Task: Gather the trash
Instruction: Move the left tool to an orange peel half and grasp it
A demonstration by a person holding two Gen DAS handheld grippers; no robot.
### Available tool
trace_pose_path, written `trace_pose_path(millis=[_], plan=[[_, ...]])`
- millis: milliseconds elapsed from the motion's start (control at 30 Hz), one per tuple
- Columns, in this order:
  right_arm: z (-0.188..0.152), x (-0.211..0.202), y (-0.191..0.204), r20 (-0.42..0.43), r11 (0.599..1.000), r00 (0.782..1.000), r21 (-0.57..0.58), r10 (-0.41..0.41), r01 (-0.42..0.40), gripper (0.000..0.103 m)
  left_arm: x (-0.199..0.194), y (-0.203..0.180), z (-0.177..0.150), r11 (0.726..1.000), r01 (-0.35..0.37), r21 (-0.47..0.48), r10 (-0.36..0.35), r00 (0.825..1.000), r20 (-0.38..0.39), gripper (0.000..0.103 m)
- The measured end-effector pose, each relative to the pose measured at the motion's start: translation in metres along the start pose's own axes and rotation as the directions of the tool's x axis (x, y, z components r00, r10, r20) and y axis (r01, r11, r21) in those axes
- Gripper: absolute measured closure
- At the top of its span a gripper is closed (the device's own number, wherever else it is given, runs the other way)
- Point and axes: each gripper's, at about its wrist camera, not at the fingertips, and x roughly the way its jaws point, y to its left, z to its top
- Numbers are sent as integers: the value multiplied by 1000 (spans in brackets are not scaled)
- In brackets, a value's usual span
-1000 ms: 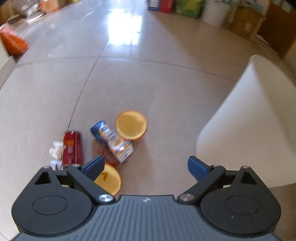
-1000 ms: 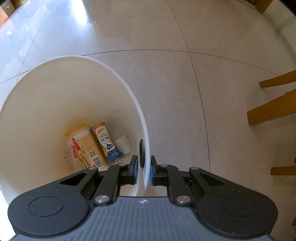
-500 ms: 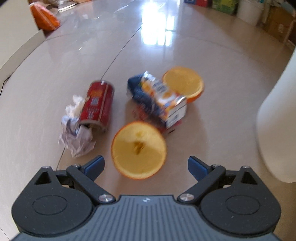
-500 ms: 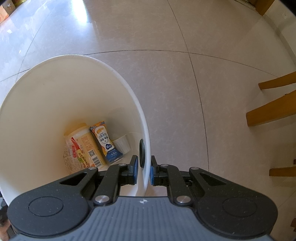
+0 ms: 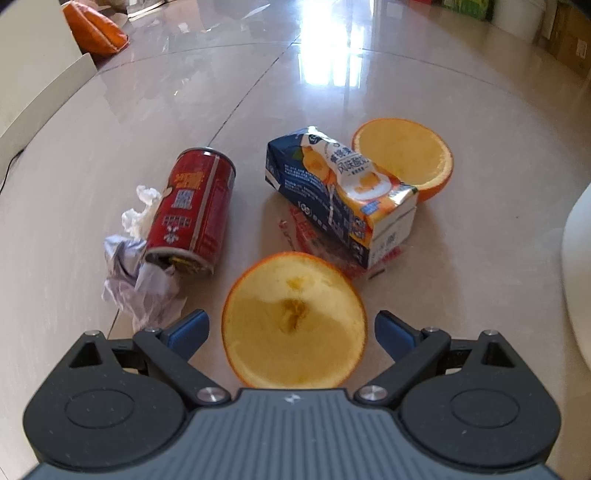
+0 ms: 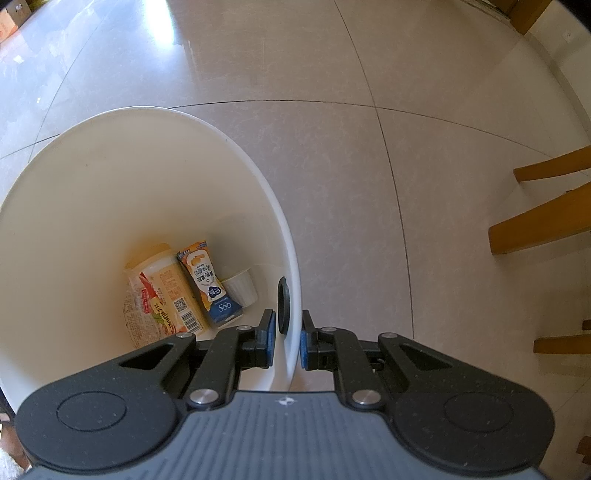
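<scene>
In the left wrist view a hollow orange half [image 5: 294, 318] lies cut side up on the tiled floor, between the open fingers of my left gripper [image 5: 291, 332]; the pads stand clear of the peel. Beyond it lie a blue and orange drink carton [image 5: 340, 192] on a red wrapper [image 5: 314, 236], a second orange half [image 5: 404, 158], a red can [image 5: 192, 206] and crumpled paper [image 5: 140, 273]. My right gripper [image 6: 287, 339] is shut on the rim of the white bin [image 6: 74, 221], which holds a carton [image 6: 208, 280], a snack packet [image 6: 166, 299] and a small cup [image 6: 242, 288].
The white bin's side [image 5: 578, 273] stands at the right edge of the left wrist view. An orange bag [image 5: 94, 27] and boxes line the far wall. Wooden chair legs [image 6: 543, 218] stand to the right of the bin.
My left gripper has dropped toward the floor and closed in on the trash pile until the near orange half sits between its fingers. The right gripper and bin have stayed put.
</scene>
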Motion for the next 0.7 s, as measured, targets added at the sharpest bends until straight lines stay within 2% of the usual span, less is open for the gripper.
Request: trace_pose_path(millis=[67, 267, 400, 500, 700], plan=[[0, 0, 0, 0, 1000, 1000, -3, -1, 1, 88, 3, -1, 2, 1000, -9, 19, 9, 1000, -4, 9], [1, 0, 0, 1, 1000, 1000, -7, -3, 3, 88, 9, 5, 5, 999, 33, -9, -33, 998, -50, 27], [1, 0, 0, 1, 1000, 1000, -6, -3, 3, 88, 5, 6, 7, 999, 42, -16, -43, 996, -74, 33], [1, 0, 0, 1, 1000, 1000, -5, -1, 1, 88, 2, 7, 13, 999, 51, -12, -52, 991, -120, 36], [3, 0, -2, -8, 1000, 1000, 2, 8, -8, 88, -26, 4, 32, 991, 101, 87, -86, 984, -157, 38]])
